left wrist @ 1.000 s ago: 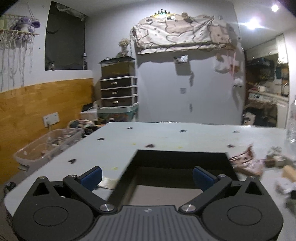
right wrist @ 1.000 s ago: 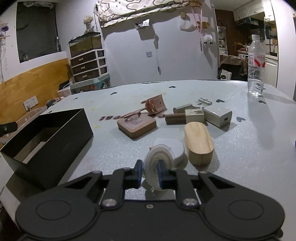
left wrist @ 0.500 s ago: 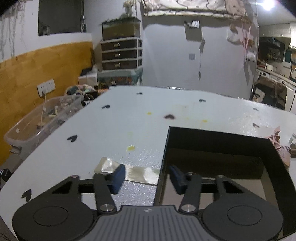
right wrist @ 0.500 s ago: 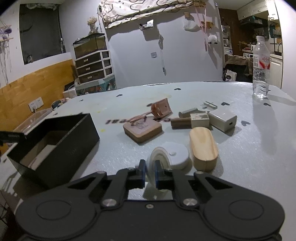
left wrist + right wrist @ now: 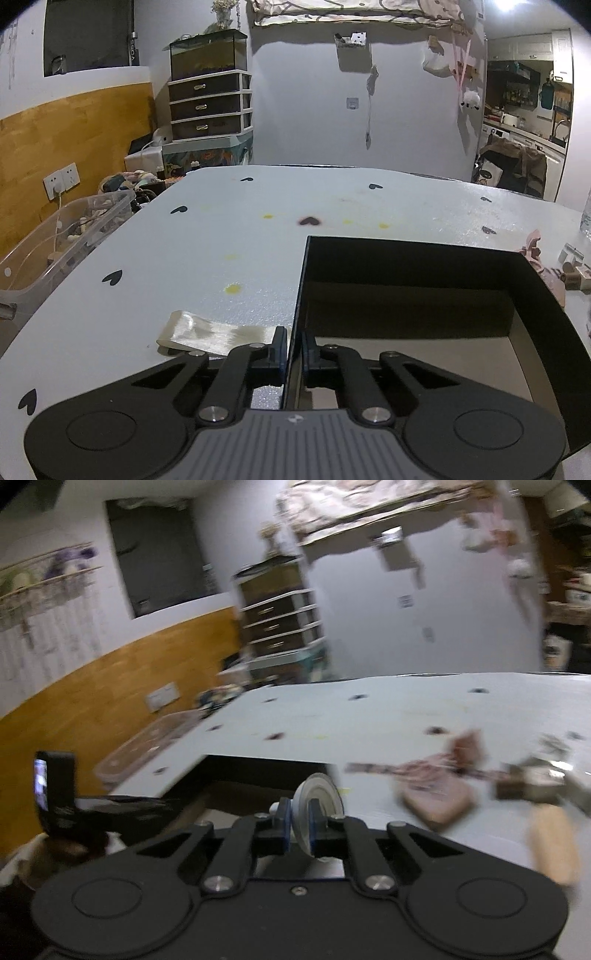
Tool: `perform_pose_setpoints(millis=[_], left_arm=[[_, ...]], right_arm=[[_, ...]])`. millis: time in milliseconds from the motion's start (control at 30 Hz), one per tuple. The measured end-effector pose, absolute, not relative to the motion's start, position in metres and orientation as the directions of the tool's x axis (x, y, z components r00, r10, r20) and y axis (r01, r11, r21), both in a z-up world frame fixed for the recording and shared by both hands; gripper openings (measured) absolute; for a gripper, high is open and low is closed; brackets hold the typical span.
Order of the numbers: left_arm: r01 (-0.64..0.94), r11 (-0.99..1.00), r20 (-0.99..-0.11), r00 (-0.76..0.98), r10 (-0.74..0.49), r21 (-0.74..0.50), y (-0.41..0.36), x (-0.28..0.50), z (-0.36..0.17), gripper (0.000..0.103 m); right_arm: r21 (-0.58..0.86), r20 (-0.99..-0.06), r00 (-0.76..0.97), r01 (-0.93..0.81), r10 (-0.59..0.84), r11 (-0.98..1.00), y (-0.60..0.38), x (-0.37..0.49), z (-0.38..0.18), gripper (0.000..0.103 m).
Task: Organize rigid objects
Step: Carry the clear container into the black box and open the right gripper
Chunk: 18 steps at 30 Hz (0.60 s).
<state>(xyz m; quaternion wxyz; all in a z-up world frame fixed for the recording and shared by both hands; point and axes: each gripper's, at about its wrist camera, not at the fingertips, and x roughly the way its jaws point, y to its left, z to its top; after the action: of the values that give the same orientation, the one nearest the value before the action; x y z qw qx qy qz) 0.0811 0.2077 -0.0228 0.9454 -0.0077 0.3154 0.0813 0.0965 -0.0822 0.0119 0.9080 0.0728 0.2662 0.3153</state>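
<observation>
An open black box (image 5: 424,258) sits on the white table; it also shows in the right wrist view (image 5: 258,775). My left gripper (image 5: 294,349) is shut on the box's left wall, one finger inside and one outside. My right gripper (image 5: 297,825) is shut on a white round disc (image 5: 319,794) and holds it in the air beside the box's right side. A brown wooden block (image 5: 437,801), a light oval wooden piece (image 5: 552,842) and small blocks (image 5: 528,779) lie blurred on the table to the right.
A strip of clear tape (image 5: 218,334) lies left of the box. A clear plastic bin (image 5: 62,236) stands off the table's left edge. A pink item (image 5: 533,243) and small blocks (image 5: 576,277) lie right of the box. The left tool's handle (image 5: 55,790) shows at left.
My left gripper moved to the box's left wall and shut on it. My right gripper lifted the white disc off the table and swung it left towards the box.
</observation>
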Motion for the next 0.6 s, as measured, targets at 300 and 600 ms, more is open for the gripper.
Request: perform_pose_setpoints(millis=[300,600], left_arm=[[-0.161,0.987,-0.598,0.79,0.134,0.008,0.211,0.08,-0.021,0.006],[-0.15,0.989,-0.607,0.787,0.11,-0.015,0.212,0.081,-0.019,0.005]], right_arm=[[0.384,-0.536,0.488,-0.586,0.689,0.714,0.019,0.143,0.014,0.009],[0.412,-0.621,0.443,-0.516,0.646,0.751,0.086,0.175,-0.002,0.01]])
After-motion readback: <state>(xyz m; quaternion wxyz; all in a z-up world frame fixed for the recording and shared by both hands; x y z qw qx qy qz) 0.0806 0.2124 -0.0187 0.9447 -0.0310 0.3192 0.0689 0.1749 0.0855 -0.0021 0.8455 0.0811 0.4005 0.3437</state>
